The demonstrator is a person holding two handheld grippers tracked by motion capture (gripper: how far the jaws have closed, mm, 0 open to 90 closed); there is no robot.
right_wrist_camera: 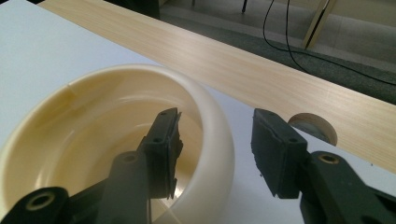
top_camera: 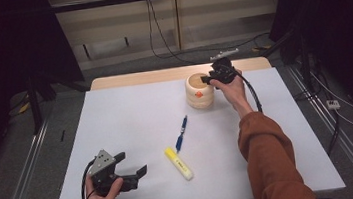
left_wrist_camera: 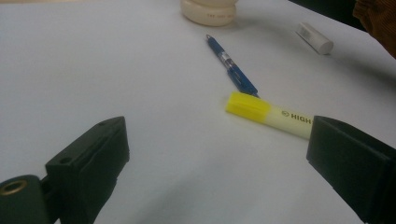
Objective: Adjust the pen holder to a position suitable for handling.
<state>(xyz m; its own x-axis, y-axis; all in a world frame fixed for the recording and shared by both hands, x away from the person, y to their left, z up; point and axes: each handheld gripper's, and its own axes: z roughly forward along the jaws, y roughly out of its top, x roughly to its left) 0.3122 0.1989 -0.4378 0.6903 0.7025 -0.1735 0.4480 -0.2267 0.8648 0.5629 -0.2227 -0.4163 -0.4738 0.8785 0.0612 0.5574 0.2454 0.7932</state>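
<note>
A cream cup stands at the back of the white table. My right gripper sits at its right rim. In the right gripper view the right gripper straddles the cup's wall, one jaw inside the cup, the other outside with a gap to the wall. A blue pen and a yellow highlighter lie mid-table. My left gripper rests at the front left, open and empty. The left gripper faces the highlighter, the pen and the cup's base.
A wooden strip runs along the table's far edge. A white cylinder lies right of the pen. A small round beige thing sits by the wooden strip. Cables trail on the floor behind.
</note>
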